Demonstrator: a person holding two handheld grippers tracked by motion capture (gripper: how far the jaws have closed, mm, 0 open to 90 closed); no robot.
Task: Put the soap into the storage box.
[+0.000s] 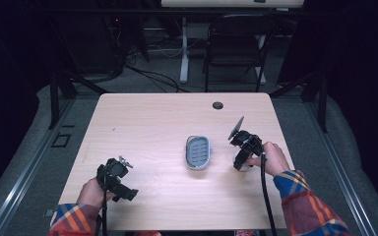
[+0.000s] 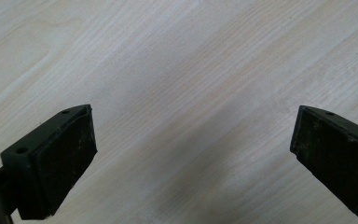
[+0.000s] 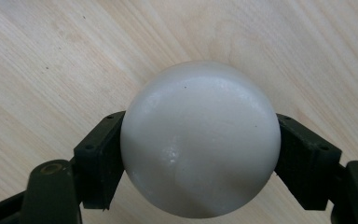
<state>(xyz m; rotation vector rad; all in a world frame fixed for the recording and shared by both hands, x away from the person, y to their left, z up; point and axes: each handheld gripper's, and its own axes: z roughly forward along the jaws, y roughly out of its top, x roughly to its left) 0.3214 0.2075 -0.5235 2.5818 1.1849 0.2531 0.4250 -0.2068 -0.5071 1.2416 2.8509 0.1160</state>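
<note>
At the near left of the wooden table, the left gripper rests low over bare wood. In the left gripper view its jaws stand wide apart with nothing between them, only wood grain. It looks idle for now.

Farther in and to the right, the right gripper is closed on a smooth white rounded object, egg-like or ball-like. In the right gripper view both jaws press against its flanks, one on each side, with the pale dome bulging forward past the pads. In the high view it shows as a small white patch under the gripper near the right edge of the table, at or just above the surface; whether it is lifted clear I cannot tell.

Between the two hands, a little beyond them, lies a grey oval dish with a ribbed floor, empty, just left of the right gripper.

By my judgement the grasp is made and the carry is what remains: the white object must cross a short way left and be set down in the dish.

The object looks nearly round from this angle, so its long axis is hard to read; it may run along the gripper's line of sight. The dish's long axis runs near to far.
</note>
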